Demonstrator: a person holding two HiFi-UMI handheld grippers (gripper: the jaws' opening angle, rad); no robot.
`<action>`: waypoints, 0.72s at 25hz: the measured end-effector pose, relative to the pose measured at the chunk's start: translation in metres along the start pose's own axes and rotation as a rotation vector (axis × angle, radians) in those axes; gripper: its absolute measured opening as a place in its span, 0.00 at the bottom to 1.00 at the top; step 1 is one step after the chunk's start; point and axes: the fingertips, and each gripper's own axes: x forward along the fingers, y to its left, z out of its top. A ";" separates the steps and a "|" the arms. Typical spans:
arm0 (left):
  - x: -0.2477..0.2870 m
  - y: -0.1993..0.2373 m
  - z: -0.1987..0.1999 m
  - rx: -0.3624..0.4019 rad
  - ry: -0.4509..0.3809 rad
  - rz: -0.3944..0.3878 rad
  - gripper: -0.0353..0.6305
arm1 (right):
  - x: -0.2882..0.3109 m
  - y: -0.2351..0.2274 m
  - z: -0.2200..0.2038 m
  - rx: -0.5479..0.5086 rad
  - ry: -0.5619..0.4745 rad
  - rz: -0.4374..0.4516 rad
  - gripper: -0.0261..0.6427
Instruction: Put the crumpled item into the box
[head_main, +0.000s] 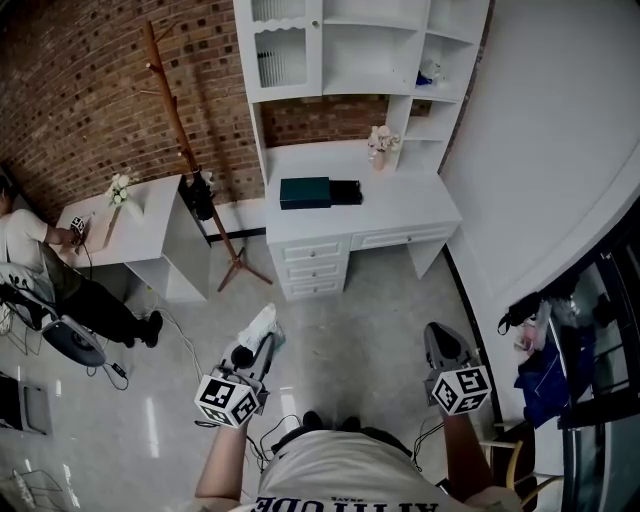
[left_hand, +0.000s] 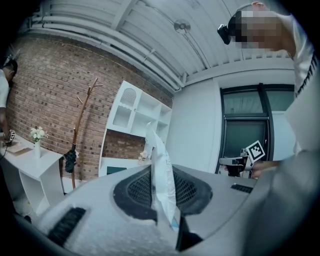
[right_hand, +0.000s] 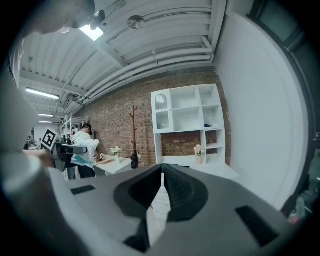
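Brick wall (head_main: 80, 90) is running across the far side, and a smooth white desk (head_main: 400, 200) with boxy hutch shelves is sitting against it. A dark teal rectangular box (head_main: 305, 192) is lying on the desktop, left of middle. The left gripper (left_hand: 162, 200) is pinching a crumpled white plastic bag (left_hand: 160, 170). It's thin and crinkly, poking up between the ribbed jaws, near the person and well apart from the box. The right gripper (right_hand: 162, 167) is holding nothing, with its jaws meeting at the tips. A spindly wooden coat stand (head_main: 185, 140) is standing left of the desk.
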 end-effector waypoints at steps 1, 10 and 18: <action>-0.001 0.002 -0.001 0.000 0.002 -0.004 0.16 | 0.000 0.002 -0.001 0.001 0.002 -0.005 0.09; -0.009 0.026 -0.002 0.011 0.013 -0.048 0.16 | 0.010 0.027 -0.005 0.004 0.015 -0.034 0.09; -0.014 0.046 -0.005 0.012 0.024 -0.073 0.16 | 0.016 0.045 -0.009 0.009 0.015 -0.058 0.09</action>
